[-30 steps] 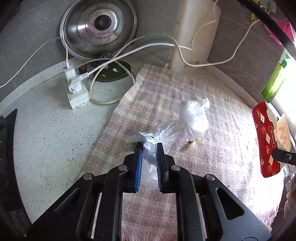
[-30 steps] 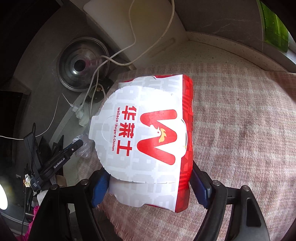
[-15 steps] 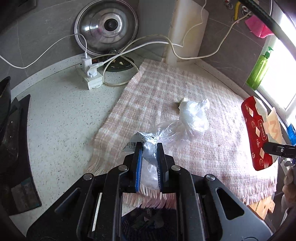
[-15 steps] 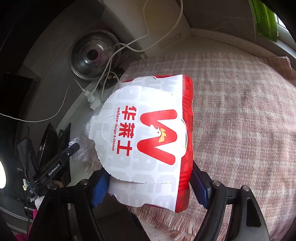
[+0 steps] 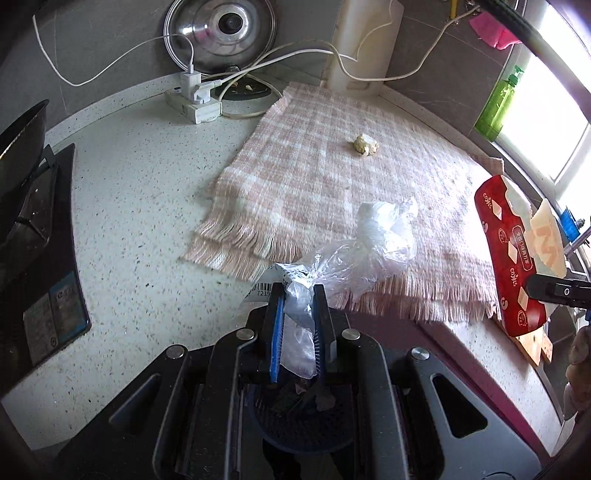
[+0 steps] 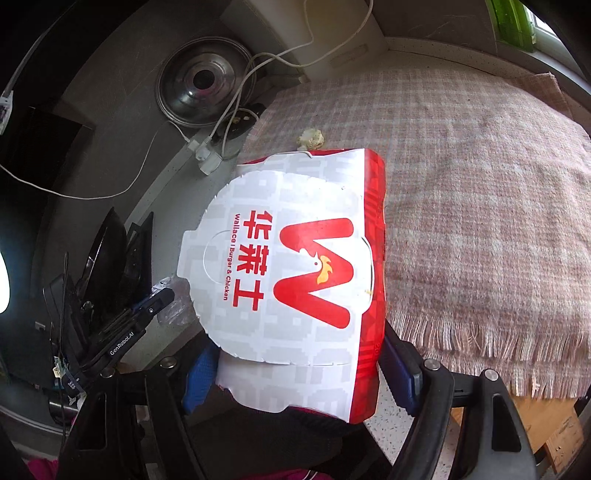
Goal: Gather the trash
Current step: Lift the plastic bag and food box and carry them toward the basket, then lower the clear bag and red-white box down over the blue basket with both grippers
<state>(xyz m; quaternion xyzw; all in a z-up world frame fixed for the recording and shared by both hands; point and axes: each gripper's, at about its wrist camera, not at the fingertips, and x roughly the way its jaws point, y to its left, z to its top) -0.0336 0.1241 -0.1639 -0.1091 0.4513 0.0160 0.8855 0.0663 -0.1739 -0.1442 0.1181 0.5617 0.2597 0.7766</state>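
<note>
My left gripper point(image 5: 298, 295) is shut on a crumpled clear plastic bag point(image 5: 373, 240) with a barcode label, held above the counter's front edge. Below it a dark round bin point(image 5: 299, 417) with scraps shows between the gripper arms. My right gripper point(image 6: 299, 369) is shut on a red-and-white burger box point(image 6: 295, 280), its pads pressing both sides; the box point(image 5: 513, 254) also appears at the right of the left wrist view. A small crumpled food scrap point(image 5: 365, 144) lies on the pink checked cloth point(image 5: 314, 177); the same scrap point(image 6: 312, 137) peeks out behind the box.
A power strip point(image 5: 194, 99) with white cables, a steel pot lid point(image 5: 220, 34) and a white cutting board point(image 5: 364, 40) stand at the back. A green bottle point(image 5: 496, 105) is by the window. A black stove point(image 5: 33, 229) is at the left.
Both grippers have pulled back from the cloth toward the counter's front edge with the bag and the box. The lifted bag uncovered the food scrap, and the bin has come into view below.
</note>
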